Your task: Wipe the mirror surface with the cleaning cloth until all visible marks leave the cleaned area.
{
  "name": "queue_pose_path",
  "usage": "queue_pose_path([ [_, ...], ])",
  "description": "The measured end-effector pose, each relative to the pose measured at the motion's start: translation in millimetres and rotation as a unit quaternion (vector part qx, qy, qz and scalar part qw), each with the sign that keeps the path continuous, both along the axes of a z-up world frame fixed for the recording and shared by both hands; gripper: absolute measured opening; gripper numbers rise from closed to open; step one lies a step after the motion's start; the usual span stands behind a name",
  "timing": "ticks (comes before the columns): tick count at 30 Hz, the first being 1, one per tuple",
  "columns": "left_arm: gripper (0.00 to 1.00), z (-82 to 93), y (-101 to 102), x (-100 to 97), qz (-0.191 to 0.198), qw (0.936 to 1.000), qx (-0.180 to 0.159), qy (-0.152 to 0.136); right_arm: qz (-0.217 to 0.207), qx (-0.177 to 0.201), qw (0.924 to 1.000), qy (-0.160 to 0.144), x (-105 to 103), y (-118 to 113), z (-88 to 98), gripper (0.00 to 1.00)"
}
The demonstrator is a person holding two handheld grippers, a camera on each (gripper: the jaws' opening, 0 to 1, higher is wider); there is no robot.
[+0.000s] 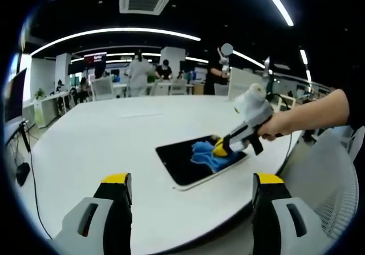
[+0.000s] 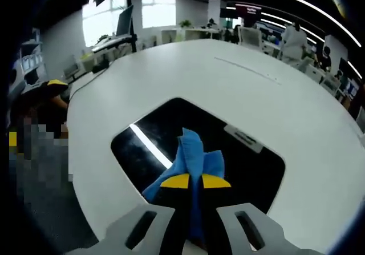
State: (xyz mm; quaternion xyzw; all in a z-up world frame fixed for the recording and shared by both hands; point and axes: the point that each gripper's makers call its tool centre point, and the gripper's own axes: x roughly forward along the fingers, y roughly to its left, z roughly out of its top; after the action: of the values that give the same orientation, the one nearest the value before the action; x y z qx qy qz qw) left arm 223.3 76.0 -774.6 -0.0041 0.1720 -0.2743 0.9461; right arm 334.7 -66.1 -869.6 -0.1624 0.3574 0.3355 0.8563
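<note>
Wiping step underway: right gripper (image 2: 190, 182) fingers pinching blue cleaning cloth (image 2: 191, 152), pressed on mirror (image 2: 251, 169) lying flat on white desk (image 2: 228, 84). Left gripper (image 1: 191, 187) fingers spread, hovering clear. Next: sweep cloth across remaining glass.

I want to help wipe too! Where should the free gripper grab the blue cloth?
Probably the loose corner of the blue cloth that sticks out past the right gripper, coming down from above over the mirror. That corner is bunched up, so there is a fold to pinch. The left gripper is open.
</note>
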Motion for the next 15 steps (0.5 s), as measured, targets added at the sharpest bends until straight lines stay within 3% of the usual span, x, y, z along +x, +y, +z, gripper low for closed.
queue_pose_path([
  [15,0.87,-1.1,-1,-0.3,-0.003,1.0,0.001,0.004,0.008,0.016,0.9998,0.013,-19,0,0.4,0.0],
])
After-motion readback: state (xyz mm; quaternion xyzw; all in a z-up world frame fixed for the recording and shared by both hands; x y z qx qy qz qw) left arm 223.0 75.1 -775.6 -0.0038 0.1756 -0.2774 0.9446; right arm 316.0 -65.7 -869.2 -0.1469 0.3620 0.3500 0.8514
